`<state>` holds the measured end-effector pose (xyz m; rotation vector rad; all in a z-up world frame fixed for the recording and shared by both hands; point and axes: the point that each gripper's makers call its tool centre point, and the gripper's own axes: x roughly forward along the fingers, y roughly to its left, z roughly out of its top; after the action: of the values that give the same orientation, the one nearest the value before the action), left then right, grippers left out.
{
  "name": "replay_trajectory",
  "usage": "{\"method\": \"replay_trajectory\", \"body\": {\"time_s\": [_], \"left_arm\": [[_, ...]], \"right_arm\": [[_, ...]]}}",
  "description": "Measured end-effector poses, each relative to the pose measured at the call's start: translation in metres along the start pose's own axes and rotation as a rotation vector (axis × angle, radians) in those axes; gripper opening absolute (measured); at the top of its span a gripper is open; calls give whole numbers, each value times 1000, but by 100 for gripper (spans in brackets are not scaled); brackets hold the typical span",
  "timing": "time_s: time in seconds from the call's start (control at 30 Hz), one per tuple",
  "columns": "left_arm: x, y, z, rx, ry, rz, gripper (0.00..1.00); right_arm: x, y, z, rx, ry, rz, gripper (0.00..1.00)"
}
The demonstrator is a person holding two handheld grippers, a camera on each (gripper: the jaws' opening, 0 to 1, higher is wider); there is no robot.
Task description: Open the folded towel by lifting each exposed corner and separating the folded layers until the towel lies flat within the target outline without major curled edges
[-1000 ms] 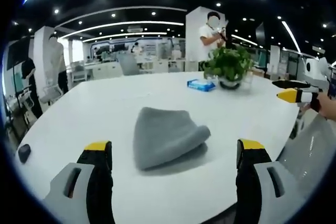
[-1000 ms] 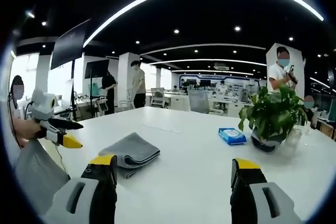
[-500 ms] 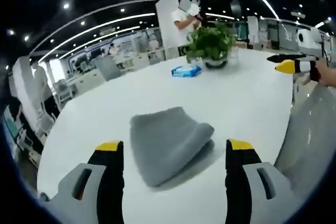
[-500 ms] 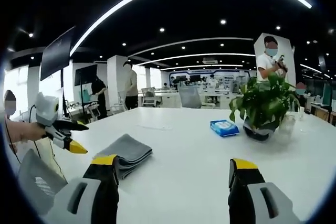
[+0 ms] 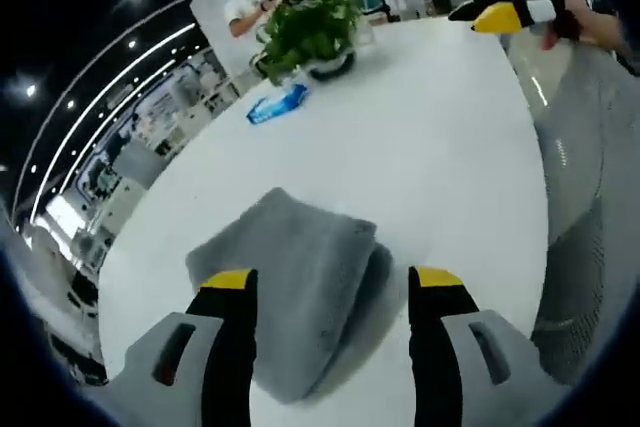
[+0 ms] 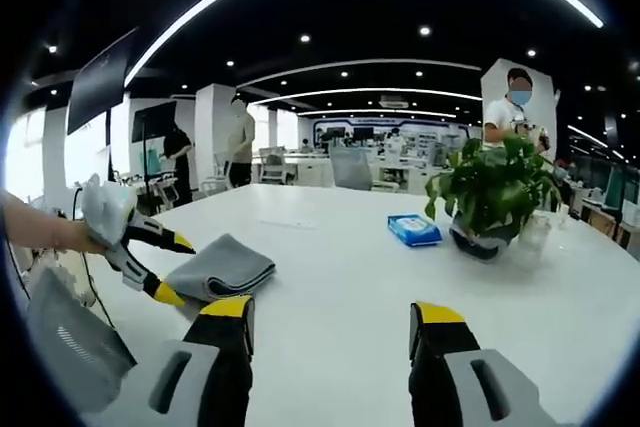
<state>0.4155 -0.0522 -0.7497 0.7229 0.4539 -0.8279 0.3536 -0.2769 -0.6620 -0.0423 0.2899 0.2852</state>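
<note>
While the folded grey towel (image 5: 300, 277) lay on the white table (image 5: 440, 147), the left gripper (image 5: 330, 282) stood spread just over its near part. The right gripper (image 6: 332, 312) was also spread, above bare table, with the towel (image 6: 220, 267) to its left.

The left claw (image 5: 330, 292) has two grey moulded shells, each with a dark slot-shaped recess, carrying black inner faces and yellow caps at the tips. The right claw (image 6: 330, 322) is built the same way: grey housings with slotted recesses, black fingers (image 6: 430, 347), yellow tips. Seen from the right gripper view, the left claw (image 6: 168, 267) shows a white rounded body behind its black, yellow-tipped fingers.
</note>
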Motion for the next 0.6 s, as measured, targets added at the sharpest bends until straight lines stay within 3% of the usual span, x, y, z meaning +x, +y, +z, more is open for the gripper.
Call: {"method": "replay_trajectory", "body": {"time_s": [0.1, 0.2, 0.23, 0.3, 0.47, 0.53, 0.6], "left_arm": [[8, -2, 8, 5, -17, -14, 56], [14, -5, 16, 11, -30, -30, 52], [16, -6, 22, 81, -47, -26, 50], [16, -9, 28, 124, -60, -16, 44], [24, -16, 17, 214, 3, -11, 29], [24, -15, 16, 222, 11, -3, 13], [24, -13, 16, 214, 3, 10, 12]], "right_arm": [[0, -2, -3, -9, 18, -15, 57], [-2, -8, -4, -86, 34, -66, 56], [-2, -10, -5, -97, 37, -64, 55], [-2, -9, -5, -110, 36, -58, 54], [0, -4, -11, -131, 64, -36, 51], [0, -5, -12, -149, 68, -44, 52], [-1, -6, -10, -158, 60, -49, 52]]}}
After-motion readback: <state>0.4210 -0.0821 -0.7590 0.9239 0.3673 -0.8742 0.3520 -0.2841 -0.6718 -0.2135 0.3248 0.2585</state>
